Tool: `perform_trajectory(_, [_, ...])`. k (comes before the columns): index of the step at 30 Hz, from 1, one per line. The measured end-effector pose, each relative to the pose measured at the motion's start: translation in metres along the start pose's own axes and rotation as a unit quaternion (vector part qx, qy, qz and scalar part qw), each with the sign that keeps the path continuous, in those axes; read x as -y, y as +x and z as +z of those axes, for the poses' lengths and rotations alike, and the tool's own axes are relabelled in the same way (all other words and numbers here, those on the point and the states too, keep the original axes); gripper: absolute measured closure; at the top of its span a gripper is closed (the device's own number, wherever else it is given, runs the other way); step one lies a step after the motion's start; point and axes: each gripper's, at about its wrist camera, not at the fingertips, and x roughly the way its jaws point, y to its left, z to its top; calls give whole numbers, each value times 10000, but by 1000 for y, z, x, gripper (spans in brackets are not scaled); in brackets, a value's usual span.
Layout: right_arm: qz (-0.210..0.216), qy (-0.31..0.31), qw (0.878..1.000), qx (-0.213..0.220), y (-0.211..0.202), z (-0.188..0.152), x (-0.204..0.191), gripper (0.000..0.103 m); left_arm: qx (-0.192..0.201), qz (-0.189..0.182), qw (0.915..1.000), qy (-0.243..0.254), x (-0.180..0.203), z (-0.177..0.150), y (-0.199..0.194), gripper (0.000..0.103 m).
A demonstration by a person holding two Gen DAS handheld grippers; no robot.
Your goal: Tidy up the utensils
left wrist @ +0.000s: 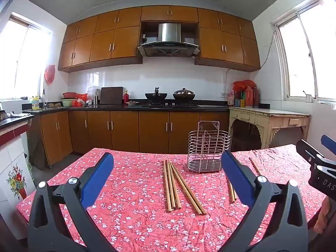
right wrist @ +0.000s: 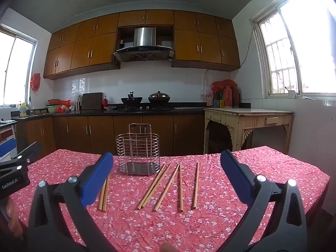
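Several wooden chopsticks lie loose on a table under a red floral cloth (left wrist: pixel 130 210). In the left wrist view a bunch of chopsticks (left wrist: pixel 178 187) lies straight ahead between the fingers of my left gripper (left wrist: pixel 167 153), which is open and holds nothing. An empty wire utensil holder (left wrist: pixel 208 149) stands upright behind them. In the right wrist view my right gripper (right wrist: pixel 167 153) is also open and empty, above a fan of chopsticks (right wrist: pixel 168 185). The holder (right wrist: pixel 138 151) stands just beyond them. A further pair of chopsticks (right wrist: pixel 104 193) is partly hidden by the left finger.
Part of the right gripper (left wrist: pixel 321 159) shows at the right edge of the left wrist view. Beyond the table's far edge are brown kitchen cabinets (left wrist: pixel 126 130), a stove with two woks (left wrist: pixel 170 97) and a cream side table (right wrist: pixel 247 115).
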Motion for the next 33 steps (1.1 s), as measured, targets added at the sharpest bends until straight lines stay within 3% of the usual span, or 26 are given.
perform_trajectory(33, [-5,12,10000,28,2,-2,5,4,-57,-36,10000,-48,-1,1,0,2])
